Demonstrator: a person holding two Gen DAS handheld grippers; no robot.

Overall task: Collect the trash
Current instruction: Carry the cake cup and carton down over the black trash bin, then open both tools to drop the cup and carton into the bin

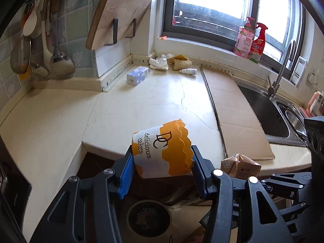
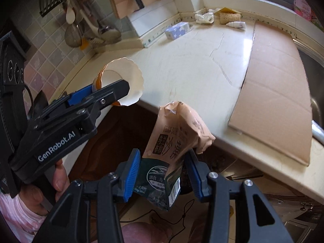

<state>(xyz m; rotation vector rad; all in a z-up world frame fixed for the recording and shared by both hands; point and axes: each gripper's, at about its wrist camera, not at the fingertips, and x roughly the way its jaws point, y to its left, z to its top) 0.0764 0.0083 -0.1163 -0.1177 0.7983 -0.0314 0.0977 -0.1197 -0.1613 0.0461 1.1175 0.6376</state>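
My left gripper (image 1: 162,168) is shut on an orange and white paper cake cup (image 1: 162,149) marked "delicious cakes", held off the counter's front edge; the cup also shows in the right wrist view (image 2: 121,85). My right gripper (image 2: 162,172) is shut on a crushed tan and green drink carton (image 2: 174,141), held in front of the counter; the carton also shows in the left wrist view (image 1: 241,165). A dark round bin (image 1: 148,218) sits on the floor below the left gripper.
On the cream counter (image 1: 151,105) at the back lie a small blue-white box (image 1: 137,75), crumpled white tissue (image 1: 160,62), a loofah (image 1: 181,63) and a small white bottle (image 1: 189,71). A cardboard sheet (image 1: 232,105) lies beside the sink (image 1: 269,113). Utensils hang on the left wall.
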